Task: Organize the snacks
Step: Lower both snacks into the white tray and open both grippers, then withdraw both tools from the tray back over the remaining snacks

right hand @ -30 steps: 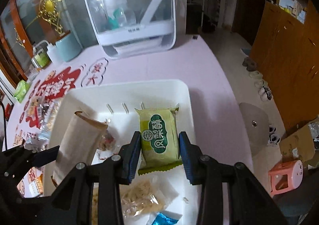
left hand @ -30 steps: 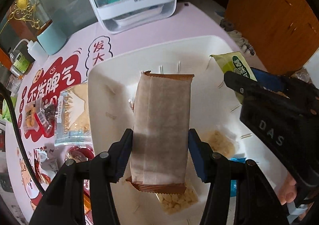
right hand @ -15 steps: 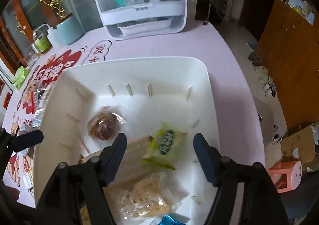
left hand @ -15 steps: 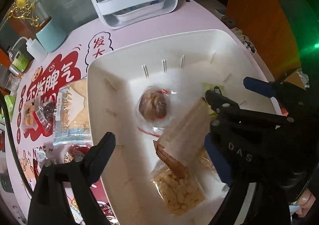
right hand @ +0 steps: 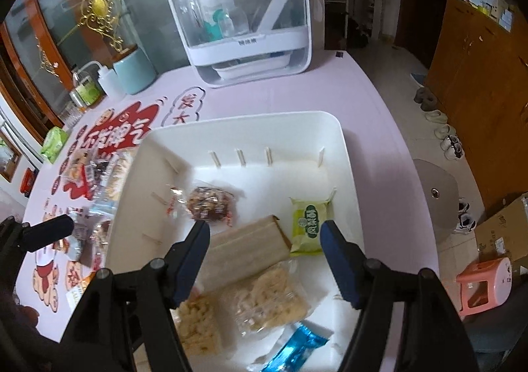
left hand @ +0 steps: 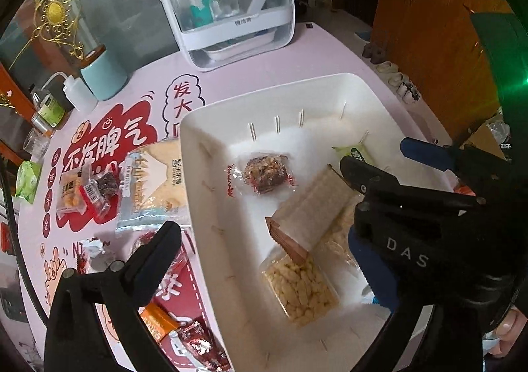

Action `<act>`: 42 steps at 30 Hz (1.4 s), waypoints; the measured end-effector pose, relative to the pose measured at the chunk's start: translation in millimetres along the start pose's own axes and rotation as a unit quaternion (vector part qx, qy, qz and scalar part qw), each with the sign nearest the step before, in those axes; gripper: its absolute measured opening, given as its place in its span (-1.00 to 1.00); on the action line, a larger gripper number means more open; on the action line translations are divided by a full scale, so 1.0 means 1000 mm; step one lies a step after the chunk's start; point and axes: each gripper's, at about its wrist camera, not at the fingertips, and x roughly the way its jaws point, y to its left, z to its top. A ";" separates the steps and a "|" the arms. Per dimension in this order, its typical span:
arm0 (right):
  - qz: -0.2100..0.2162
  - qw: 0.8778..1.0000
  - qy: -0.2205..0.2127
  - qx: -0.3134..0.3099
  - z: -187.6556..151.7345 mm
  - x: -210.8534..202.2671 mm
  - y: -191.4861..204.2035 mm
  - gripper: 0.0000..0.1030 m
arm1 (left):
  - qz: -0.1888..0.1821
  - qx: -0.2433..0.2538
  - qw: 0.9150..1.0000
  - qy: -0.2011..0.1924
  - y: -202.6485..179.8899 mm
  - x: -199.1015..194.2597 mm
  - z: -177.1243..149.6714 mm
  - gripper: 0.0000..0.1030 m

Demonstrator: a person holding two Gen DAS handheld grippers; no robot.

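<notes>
Black plastic, blue-padded: right gripper [right hand: 265, 241], jaws apart, nothing between the pads, poised above the bin's contents. Left gripper [left hand: 264, 250], jaws opening to near full spread, empty.

Beneath the jaws: tan paper packet [right hand: 246, 245], lying flat on its side; green packet [right hand: 308, 223] just beside it, at the right wall.

Further contents: red-wrapped cake [right hand: 209, 203], two clear bags of puffed snacks [right hand: 269, 302], blue wrapper [right hand: 295, 350].

Container: white bin [right hand: 343, 141] on pink table [right hand: 369, 101].

Outside, left of bin: loose snacks [left hand: 99, 188], unsorted.

Handling note, judged: both releases look complete. Lift clear of the bin wall before swinging left; take one loose packet per gripper, pinching across its short width.
</notes>
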 end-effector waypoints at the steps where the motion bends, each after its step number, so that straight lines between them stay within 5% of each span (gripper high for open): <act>1: 0.002 1.000 -0.004 0.000 0.000 -0.006 0.002 0.36 | 0.000 -0.001 1.000 -0.002 0.001 -0.004 -0.001 0.96; 23: 0.018 0.996 -0.083 -0.021 -0.020 -0.103 0.078 0.36 | 0.014 -0.025 0.997 -0.065 0.073 -0.107 -0.063 0.96; 34: -0.004 0.995 -0.097 -0.016 -0.025 -0.129 0.158 0.36 | 0.012 -0.031 0.996 -0.088 0.175 -0.145 -0.098 0.96; 42: -0.005 0.997 -0.081 -0.005 -0.027 -0.119 0.237 0.36 | 0.048 0.005 0.992 -0.119 0.283 -0.177 -0.107 0.96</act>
